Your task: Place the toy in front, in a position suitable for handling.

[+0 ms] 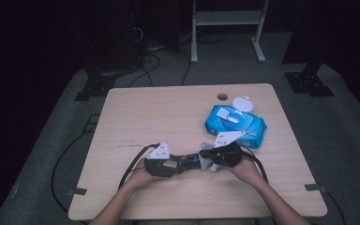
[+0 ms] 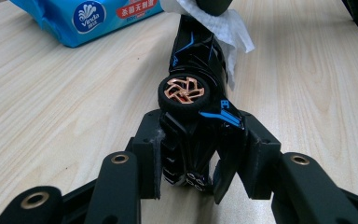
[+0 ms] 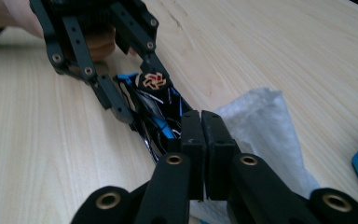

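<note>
Toy car [image 2: 200, 107], black and blue, sits between our two grippers, just above the table [image 1: 168, 112]. Our left gripper [image 2: 200, 163] squeezes one end of it. Our right gripper [image 3: 200, 140] has its jaws pressed together on a white wipe [image 3: 265, 126] at the car's other end. Beyond the right gripper lies the blue pack [image 1: 236, 124].

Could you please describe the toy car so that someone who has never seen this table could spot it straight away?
Start at the wooden table and find the two grippers meeting near its front edge, left of the blue wipe pack. The toy car spans between them, its rear clamped in the left gripper. It is glossy black with blue stripes and copper-coloured wheel rims, unlike the white wipe beside it.
</note>
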### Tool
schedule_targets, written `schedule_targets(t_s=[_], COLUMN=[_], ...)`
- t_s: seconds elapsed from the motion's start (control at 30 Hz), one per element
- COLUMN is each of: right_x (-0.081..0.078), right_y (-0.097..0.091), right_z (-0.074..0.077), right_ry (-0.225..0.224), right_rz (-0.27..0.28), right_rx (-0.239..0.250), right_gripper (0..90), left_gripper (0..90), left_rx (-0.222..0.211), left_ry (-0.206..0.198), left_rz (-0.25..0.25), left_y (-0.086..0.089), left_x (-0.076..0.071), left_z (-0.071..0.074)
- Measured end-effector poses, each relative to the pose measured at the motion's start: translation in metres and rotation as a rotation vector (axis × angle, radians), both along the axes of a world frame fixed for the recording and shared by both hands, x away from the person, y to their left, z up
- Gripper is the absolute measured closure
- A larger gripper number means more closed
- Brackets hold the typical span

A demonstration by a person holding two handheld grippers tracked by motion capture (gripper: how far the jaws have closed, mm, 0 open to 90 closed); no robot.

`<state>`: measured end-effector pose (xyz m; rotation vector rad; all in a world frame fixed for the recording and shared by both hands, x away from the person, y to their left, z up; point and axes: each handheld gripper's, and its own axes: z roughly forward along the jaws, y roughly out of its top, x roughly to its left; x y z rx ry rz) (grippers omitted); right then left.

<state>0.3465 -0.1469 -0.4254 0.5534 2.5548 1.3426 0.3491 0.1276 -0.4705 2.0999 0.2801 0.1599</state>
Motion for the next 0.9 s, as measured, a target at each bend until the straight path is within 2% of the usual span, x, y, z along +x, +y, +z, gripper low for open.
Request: schedule_targets(t_s=[0.2,0.27,0.3,0.37,0.4,0.47,0.6,0.67,0.73,0.8,0.87,0.9], right_x=[-0.003,-0.008,-0.011,-0.008,-0.006,-0.001,0.004,0.007,0.007,0.007,0.008,0.008], right_y=[-0.012,-0.019,-0.028,-0.036,-0.039,-0.042,-0.040,-0.036,-0.031,-0.023,-0.022,-0.019], right_z=[0.004,0.007,0.010,0.009,0.007,0.002,-0.004,-0.006,-0.007,-0.005,-0.005,-0.005], right_ry=[0.001,-0.018,-0.046,-0.046,-0.037,-0.016,-0.004,0.009,-0.006,-0.015,-0.014,-0.024], right_rz=[-0.006,-0.006,-0.021,-0.067,-0.091,-0.112,-0.133,-0.130,-0.123,-0.114,-0.113,-0.108], right_rx=[0.060,0.078,0.089,0.082,0.074,0.073,0.056,0.049,0.048,0.034,0.029,0.022], right_gripper=[82.6,79.0,74.8,62.5,61.6,53.2,49.0,49.6,53.7,62.4,65.2,74.9], left_gripper=[56.9,56.9,56.8,56.7,56.7,56.6,56.5,56.3,54.9,54.7,54.9,55.9], left_rx=[-0.001,-0.004,-0.006,-0.004,-0.003,-0.001,-0.004,0.000,0.010,0.010,0.017,0.017], left_ry=[0.000,0.000,-0.001,-0.001,-0.002,-0.005,-0.002,0.002,0.001,0.004,-0.002,-0.004], left_rz=[0.000,0.002,0.003,0.003,0.004,0.005,0.004,0.008,0.018,0.015,0.011,0.010], left_y=[0.000,0.000,0.000,0.000,0.000,-0.001,0.000,0.000,-0.002,-0.002,-0.003,-0.003], left_x=[0.001,0.000,0.001,0.002,0.002,0.002,0.002,0.003,0.003,0.004,0.004,0.004], left_z=[0.000,0.000,-0.001,-0.001,0.000,0.000,-0.001,-0.001,-0.002,-0.003,-0.003,-0.002])
